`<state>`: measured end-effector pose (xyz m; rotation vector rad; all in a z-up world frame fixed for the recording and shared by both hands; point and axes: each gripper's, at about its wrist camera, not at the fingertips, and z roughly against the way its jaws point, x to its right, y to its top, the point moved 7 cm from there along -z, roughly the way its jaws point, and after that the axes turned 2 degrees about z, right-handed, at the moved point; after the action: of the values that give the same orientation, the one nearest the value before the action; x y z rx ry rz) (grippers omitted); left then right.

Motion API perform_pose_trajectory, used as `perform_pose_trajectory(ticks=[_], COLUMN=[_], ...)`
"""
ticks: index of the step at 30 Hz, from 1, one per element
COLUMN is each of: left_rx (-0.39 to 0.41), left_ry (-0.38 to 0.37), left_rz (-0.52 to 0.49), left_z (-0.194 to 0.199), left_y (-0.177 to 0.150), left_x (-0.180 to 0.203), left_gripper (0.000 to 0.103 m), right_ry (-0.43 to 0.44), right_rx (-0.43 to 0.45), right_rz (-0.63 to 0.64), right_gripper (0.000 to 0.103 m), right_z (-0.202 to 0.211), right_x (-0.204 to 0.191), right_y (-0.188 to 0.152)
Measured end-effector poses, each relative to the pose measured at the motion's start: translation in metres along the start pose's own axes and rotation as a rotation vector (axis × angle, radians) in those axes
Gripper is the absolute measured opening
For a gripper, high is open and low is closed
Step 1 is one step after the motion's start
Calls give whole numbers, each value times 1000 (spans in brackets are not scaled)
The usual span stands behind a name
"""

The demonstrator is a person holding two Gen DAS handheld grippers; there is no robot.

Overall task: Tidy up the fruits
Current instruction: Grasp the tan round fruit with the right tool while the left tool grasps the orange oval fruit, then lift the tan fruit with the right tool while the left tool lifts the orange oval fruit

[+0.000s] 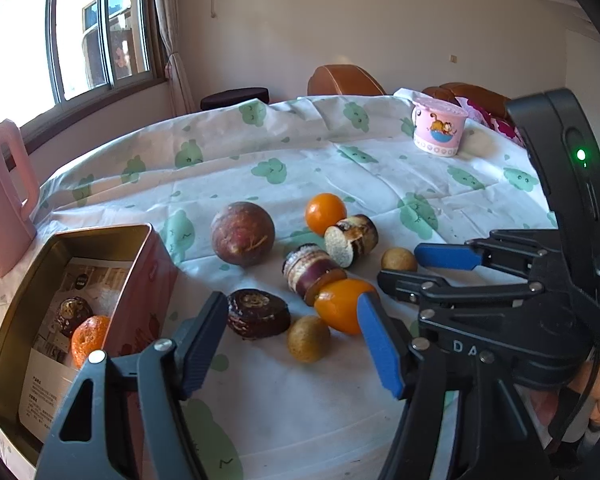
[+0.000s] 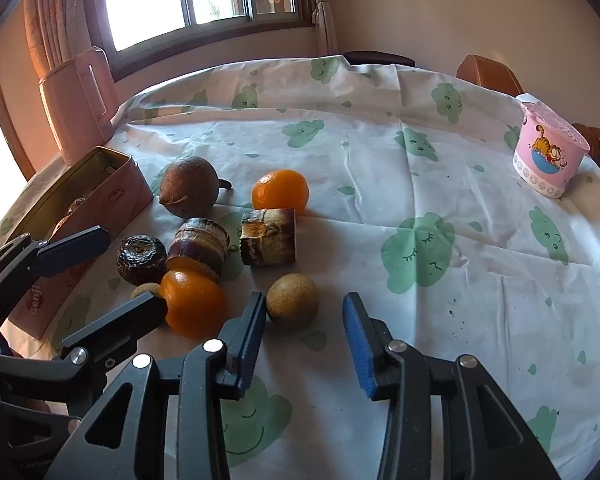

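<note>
- We see a round table under a white cloth (image 2: 379,168) printed with green clouds; it carries everything here.
- A pink jug (image 2: 78,100) stands at the table's window edge, just behind the tin.
- The pink tin (image 1: 156,268) sits open on the left side of the table. Inside it, on a printed leaflet, lie an orange (image 1: 90,340) and a dark ribbed fruit (image 1: 74,314), touching each other.
- A pink cartoon cup (image 2: 547,156) stands far across the cloth, well apart from the fruit.
- Our left gripper (image 1: 292,340) hovers over the near fruit with its jaws spread; nothing is pinched between them.
- Our right gripper (image 2: 303,340) has its jaws apart with only cloth between them, and it grips nothing. One finger (image 2: 246,344) sits just beside the nearer brown ball.
- The loose fruit clusters beside the tin. The largest is a dark reddish round fruit (image 1: 242,234), nearest the tin's far corner.
- Two loose oranges: one (image 1: 325,212) at the far side of the cluster, one (image 1: 339,306) at the near side, partly behind the left gripper's blue pad.
- Two cane chunks (image 1: 351,238) (image 1: 307,268) lie between those oranges, the nearer chunk touching the near orange.
- A dark ribbed disc (image 1: 258,314) lies between the left gripper's fingers in its own view, flat on the cloth.
- Two small brown balls: one (image 1: 307,338) beside the disc, one (image 1: 399,260) beside the right gripper.
</note>
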<state>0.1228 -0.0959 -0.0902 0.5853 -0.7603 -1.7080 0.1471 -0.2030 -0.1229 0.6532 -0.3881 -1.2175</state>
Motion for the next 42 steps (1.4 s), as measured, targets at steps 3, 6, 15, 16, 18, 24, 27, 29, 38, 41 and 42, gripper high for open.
perform_pose_trajectory(ticks=[3, 6, 15, 16, 18, 24, 27, 29, 38, 41, 42], left_rx=[-10, 0, -30, -36, -68, -85, -80, -68, 19, 52, 61], left_ry=[-4, -13, -29, -27, -36, -53, -66, -68, -43, -27, -25], left_rz=[-12, -27, -37, -43, -52, -13, 16, 29, 39, 43, 45], left_z=[-2, 0, -11, -13, -20, -24, -23, -21, -6, 0, 2], left_y=[-1, 0, 4, 4, 2, 2, 3, 4, 11, 13, 13], left_x=[3, 10, 24, 27, 33, 29, 24, 22, 18, 16, 15], left_gripper=[67, 62, 61, 60, 54, 43, 42, 42, 42, 42, 42], right_ry=[17, -19, -87, -88, -89, -86, -76, -67, -24, -21, -21], right_rx=[3, 53, 121, 117, 111, 112, 127, 139, 199, 219, 223], right_rz=[-5, -20, -74, -75, -71, -81, -79, -75, -66, -55, -52], right_gripper=[27, 28, 28, 28, 28, 28, 28, 28, 28, 28, 28], right_z=[2, 13, 27, 27, 26, 25, 28, 30, 41, 45, 46], right_x=[0, 4, 18, 19, 18, 19, 19, 17, 13, 11, 10], right_y=[0, 2, 5, 5, 4, 4, 5, 5, 7, 7, 7])
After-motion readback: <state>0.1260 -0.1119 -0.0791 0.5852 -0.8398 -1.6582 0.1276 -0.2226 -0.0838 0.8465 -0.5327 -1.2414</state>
